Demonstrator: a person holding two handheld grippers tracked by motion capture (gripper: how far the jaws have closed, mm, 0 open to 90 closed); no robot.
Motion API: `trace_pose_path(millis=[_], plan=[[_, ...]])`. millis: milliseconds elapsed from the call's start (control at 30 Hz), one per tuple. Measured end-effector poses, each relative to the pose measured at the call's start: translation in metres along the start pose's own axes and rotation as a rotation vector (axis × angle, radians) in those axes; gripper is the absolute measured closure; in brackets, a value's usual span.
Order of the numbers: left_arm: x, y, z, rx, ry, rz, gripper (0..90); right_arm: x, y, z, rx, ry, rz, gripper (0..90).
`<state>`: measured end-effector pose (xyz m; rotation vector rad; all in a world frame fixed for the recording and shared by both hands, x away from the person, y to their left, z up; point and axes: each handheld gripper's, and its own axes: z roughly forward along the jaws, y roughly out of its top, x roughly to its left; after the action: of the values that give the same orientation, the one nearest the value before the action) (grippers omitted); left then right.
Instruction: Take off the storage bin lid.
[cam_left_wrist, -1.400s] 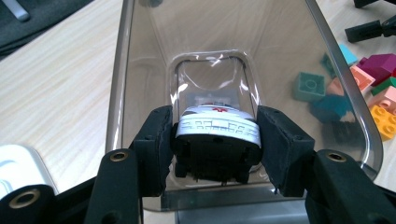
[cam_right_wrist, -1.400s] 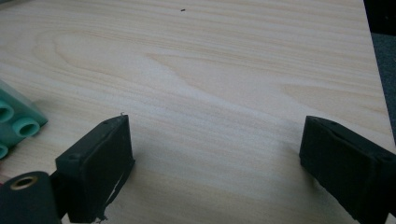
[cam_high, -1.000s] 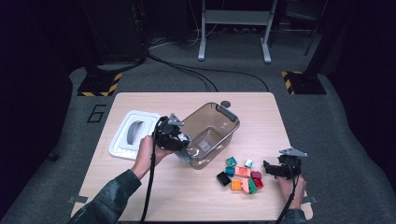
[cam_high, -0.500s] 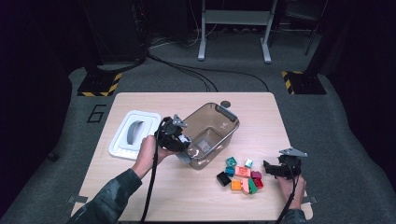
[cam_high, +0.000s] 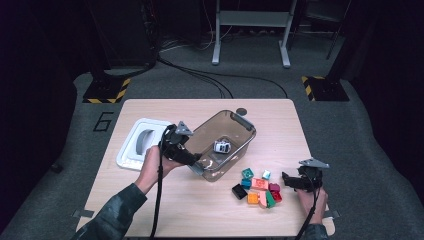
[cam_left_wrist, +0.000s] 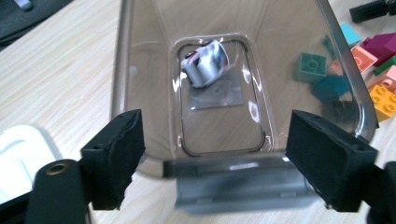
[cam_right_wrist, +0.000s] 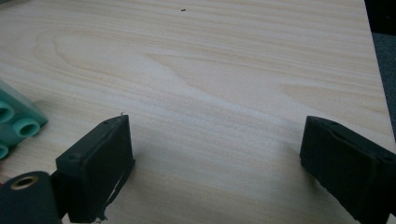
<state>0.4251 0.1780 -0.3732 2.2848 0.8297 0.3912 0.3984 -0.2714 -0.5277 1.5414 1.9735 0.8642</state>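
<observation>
Release is the step in hand: the left gripper (cam_high: 192, 161) has just been opening its jaws at the near end of the clear plastic bin (cam_high: 220, 142), and in the left gripper view the two black pads stand wide apart on either side of the bin's grey handle (cam_left_wrist: 240, 191), neither pressing on it. The bin rests on the wooden table (cam_high: 280, 120), tipped or angled as far as I can judge from above, with one small white-and-black toy (cam_left_wrist: 205, 60) lying on its floor, well ahead of the jaws. The next move probably calls for drawing the left gripper back clear of the handle without nudging the bin.

The right gripper (cam_high: 295, 181) rests low on the table with its jaws apart and nothing between them. The heap of coloured blocks (cam_high: 257, 187) sits just beside it, so picking one calls for a short reach towards that heap.
</observation>
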Motion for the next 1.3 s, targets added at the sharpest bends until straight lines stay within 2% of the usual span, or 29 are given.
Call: trace_pose_path(millis=[200,333,533,767,833,1000,1100,1167,1200,1233,1300], plan=[[0.009,-0.022,-0.019,-0.054,0.027,-0.023,14.3,0.000,0.000,0.000,-0.001,0.001,-0.002,8.5],[0.015,-0.042,-0.028,-0.081,0.044,-0.053,12.8,0.000,0.000,0.000,0.000,0.001,-0.004,8.4],[0.024,-0.074,-0.027,-0.085,0.061,-0.093,10.7,0.000,0.000,0.000,-0.001,0.002,0.000,8.4],[0.032,-0.119,-0.011,-0.073,0.086,-0.168,7.9,0.000,0.000,0.000,0.000,0.003,-0.002,7.9],[0.036,-0.131,-0.005,-0.079,0.075,-0.197,6.8,0.000,0.000,0.000,0.002,0.006,-0.006,7.7],[0.039,-0.159,0.016,-0.045,0.088,-0.211,3.5,0.001,0.000,0.000,0.004,0.003,-0.006,6.9],[0.038,-0.174,0.025,-0.038,0.089,-0.237,2.7,0.001,0.000,0.000,0.004,0.003,-0.008,6.7],[0.037,-0.181,0.031,-0.032,0.106,-0.216,2.5,0.001,0.000,0.000,0.004,0.002,-0.008,6.6],[0.036,-0.184,0.034,-0.033,0.098,-0.225,1.8,0.001,0.000,0.000,0.004,0.003,-0.008,6.5],[0.036,-0.186,0.036,-0.021,0.101,-0.212,2.0,0.001,0.000,0.000,0.005,0.003,-0.008,6.5],[0.033,-0.189,0.040,-0.028,0.129,-0.192,1.1,0.001,0.000,0.000,0.005,0.003,-0.009,6.5]])
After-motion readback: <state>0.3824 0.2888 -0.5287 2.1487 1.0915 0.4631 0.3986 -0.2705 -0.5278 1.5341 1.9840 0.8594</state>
